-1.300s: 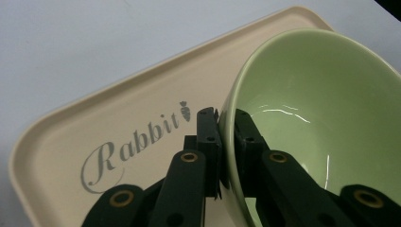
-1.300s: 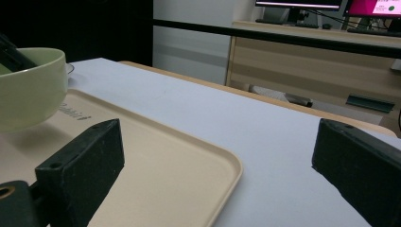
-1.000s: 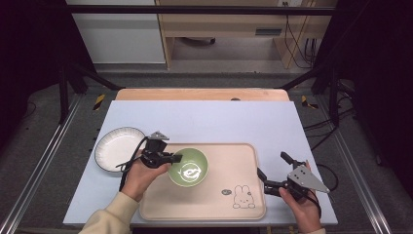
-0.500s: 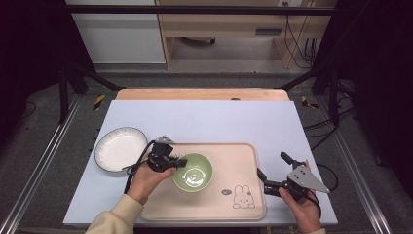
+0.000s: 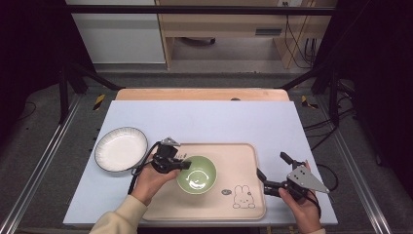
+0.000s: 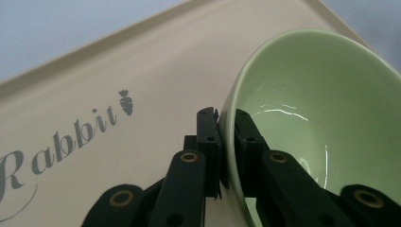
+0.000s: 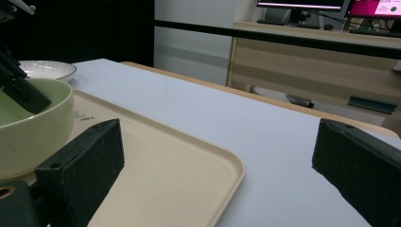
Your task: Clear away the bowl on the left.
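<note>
A pale green bowl (image 5: 197,174) is over the middle of a beige tray (image 5: 243,156) printed with a rabbit. My left gripper (image 5: 183,165) is shut on the bowl's left rim. In the left gripper view the two black jaws pinch the rim (image 6: 227,137), one inside and one outside the bowl (image 6: 321,118), above the tray (image 6: 142,71). I cannot tell whether the bowl rests on the tray or hangs just above it. My right gripper (image 5: 272,165) is open and empty at the tray's right edge. In the right gripper view the right gripper (image 7: 222,165) faces the bowl (image 7: 33,127) across the tray (image 7: 179,161).
A white plate (image 5: 121,148) with a dark rim lies on the light blue table top (image 5: 219,117) left of the tray, and the plate (image 7: 45,68) shows far off in the right gripper view. Beyond the table stand a wooden desk and cables.
The left gripper has carried the bowl slightly right and toward the near side over the tray, and the bowl has levelled out. The right gripper has stayed still.
</note>
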Action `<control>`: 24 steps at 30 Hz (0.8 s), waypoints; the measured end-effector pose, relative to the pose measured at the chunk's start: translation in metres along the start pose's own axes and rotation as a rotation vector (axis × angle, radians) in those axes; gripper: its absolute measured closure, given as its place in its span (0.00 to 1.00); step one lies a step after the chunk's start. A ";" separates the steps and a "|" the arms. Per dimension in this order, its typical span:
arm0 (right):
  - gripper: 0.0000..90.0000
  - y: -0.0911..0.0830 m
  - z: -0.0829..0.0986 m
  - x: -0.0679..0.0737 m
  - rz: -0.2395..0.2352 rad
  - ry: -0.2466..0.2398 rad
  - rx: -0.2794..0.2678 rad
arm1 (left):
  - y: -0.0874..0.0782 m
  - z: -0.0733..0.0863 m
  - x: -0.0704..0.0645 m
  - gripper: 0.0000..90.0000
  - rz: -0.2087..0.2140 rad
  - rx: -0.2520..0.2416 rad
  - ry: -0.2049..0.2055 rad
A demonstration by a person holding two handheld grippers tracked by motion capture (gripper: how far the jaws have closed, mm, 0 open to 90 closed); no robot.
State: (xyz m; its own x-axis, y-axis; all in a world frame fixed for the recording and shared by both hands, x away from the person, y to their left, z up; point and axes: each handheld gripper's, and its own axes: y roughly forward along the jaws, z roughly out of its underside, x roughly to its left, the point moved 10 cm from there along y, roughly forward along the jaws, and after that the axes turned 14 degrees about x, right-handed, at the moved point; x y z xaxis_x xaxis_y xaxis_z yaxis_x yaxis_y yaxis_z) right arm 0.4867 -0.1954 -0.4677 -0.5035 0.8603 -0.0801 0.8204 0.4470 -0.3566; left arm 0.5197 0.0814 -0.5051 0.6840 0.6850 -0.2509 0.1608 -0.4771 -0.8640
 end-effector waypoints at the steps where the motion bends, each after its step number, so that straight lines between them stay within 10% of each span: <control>1: 0.04 0.000 0.000 0.000 -0.001 0.001 0.000 | 0.001 -0.001 0.000 0.93 0.000 -0.005 -0.003; 24: 0.04 0.000 -0.001 0.001 -0.006 -0.003 -0.005 | 0.011 0.002 0.003 0.93 0.011 0.035 -0.035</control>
State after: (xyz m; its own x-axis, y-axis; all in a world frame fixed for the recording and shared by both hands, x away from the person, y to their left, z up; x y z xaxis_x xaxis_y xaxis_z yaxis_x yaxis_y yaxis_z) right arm 0.4861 -0.1944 -0.4669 -0.5094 0.8568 -0.0806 0.8186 0.4535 -0.3526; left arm 0.5222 0.0798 -0.5168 0.6602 0.6990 -0.2749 0.1283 -0.4655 -0.8757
